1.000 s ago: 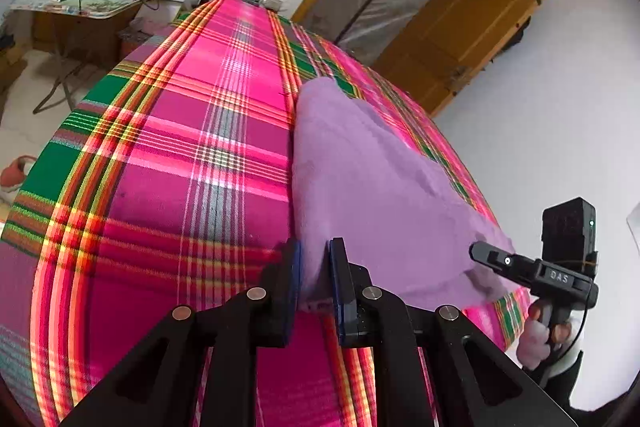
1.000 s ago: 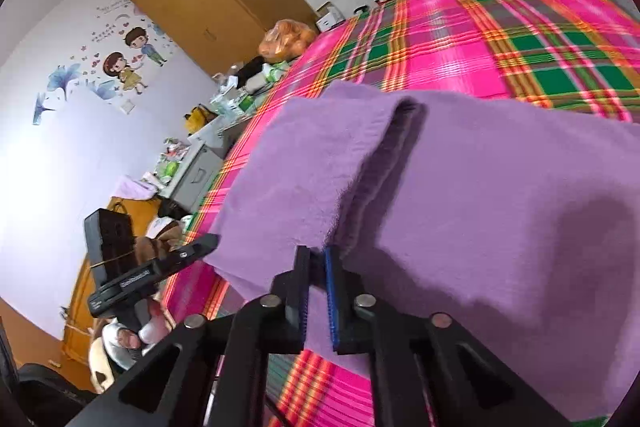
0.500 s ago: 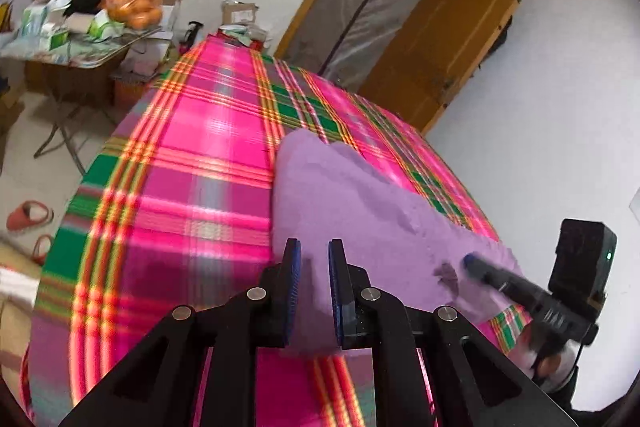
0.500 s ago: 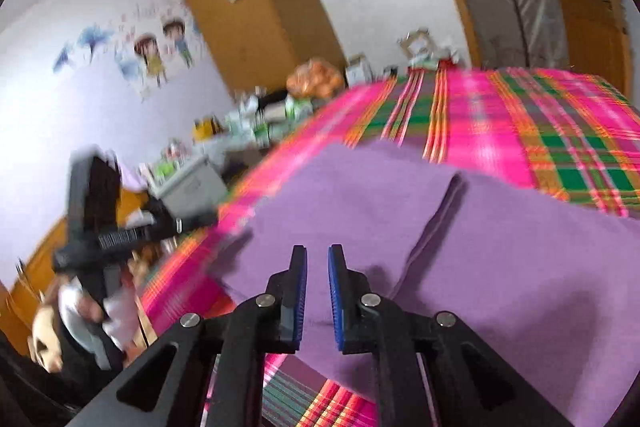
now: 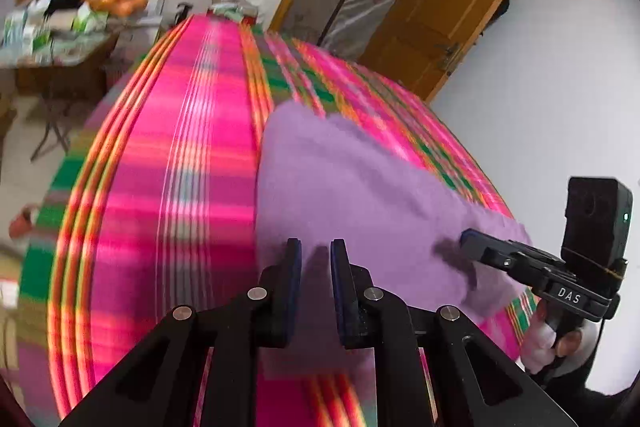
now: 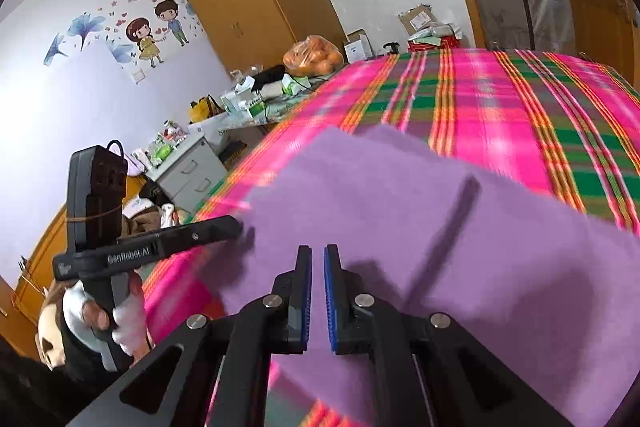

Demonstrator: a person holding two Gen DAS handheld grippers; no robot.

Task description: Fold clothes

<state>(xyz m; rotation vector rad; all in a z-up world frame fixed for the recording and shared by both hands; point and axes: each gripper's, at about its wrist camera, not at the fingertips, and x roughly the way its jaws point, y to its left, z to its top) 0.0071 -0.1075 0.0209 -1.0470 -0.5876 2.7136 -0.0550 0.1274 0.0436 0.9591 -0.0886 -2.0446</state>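
Soft purple fleece garment [image 6: 400,227] lay folded flat on pink-green plaid bedspread [image 5: 168,167] | left gripper [image 5: 315,259] above its near edge, jaws opening, empty | right gripper [image 6: 317,263] over same edge, jaws closing, empty | likely released to regrip.

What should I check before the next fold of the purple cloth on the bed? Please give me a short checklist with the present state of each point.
1. Left gripper free of cloth: ok; its jaws are opening, nothing between them.
2. Right gripper free of cloth: ok; its jaws are closing, nothing between them.
3. Purple cloth lies on the plaid bed cover: ok.
4. A fold is already made: ok; a layer edge crosses the cloth.
5. Corners aligned: cannot tell; the near edge is partly hidden by the grippers.
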